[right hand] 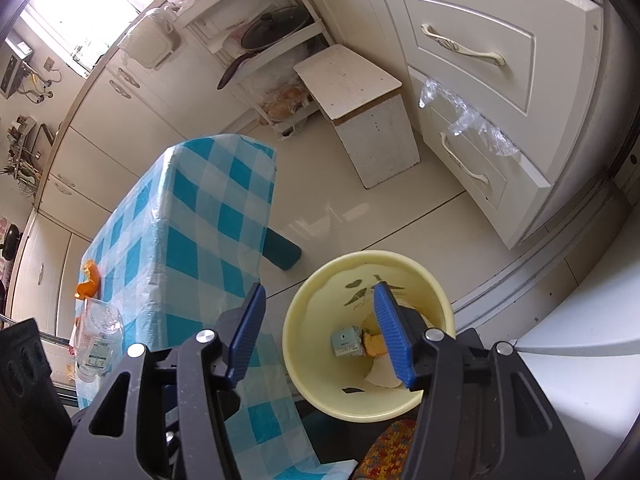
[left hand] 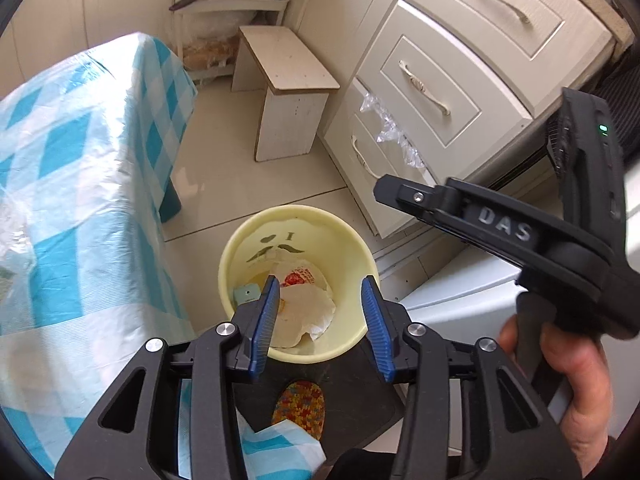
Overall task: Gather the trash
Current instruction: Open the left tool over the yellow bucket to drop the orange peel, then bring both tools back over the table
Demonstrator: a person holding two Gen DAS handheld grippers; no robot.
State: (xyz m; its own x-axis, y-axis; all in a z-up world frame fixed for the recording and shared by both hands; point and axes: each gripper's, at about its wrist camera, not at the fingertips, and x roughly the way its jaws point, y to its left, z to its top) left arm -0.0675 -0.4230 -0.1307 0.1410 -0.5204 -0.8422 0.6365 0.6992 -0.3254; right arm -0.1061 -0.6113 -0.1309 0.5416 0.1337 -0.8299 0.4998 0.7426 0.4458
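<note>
Blue-padded fingers (left hand: 266,322) of both grippers parted, empty, above yellow bin (left hand: 240,248) of trash.

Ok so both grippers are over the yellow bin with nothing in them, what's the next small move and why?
Probably swing the right gripper back toward the checkered table. Both it and the left gripper are open and empty above the yellow bin, where wrappers and a small box already lie, while an orange peel and a clear plastic bottle wait on the table.
</note>
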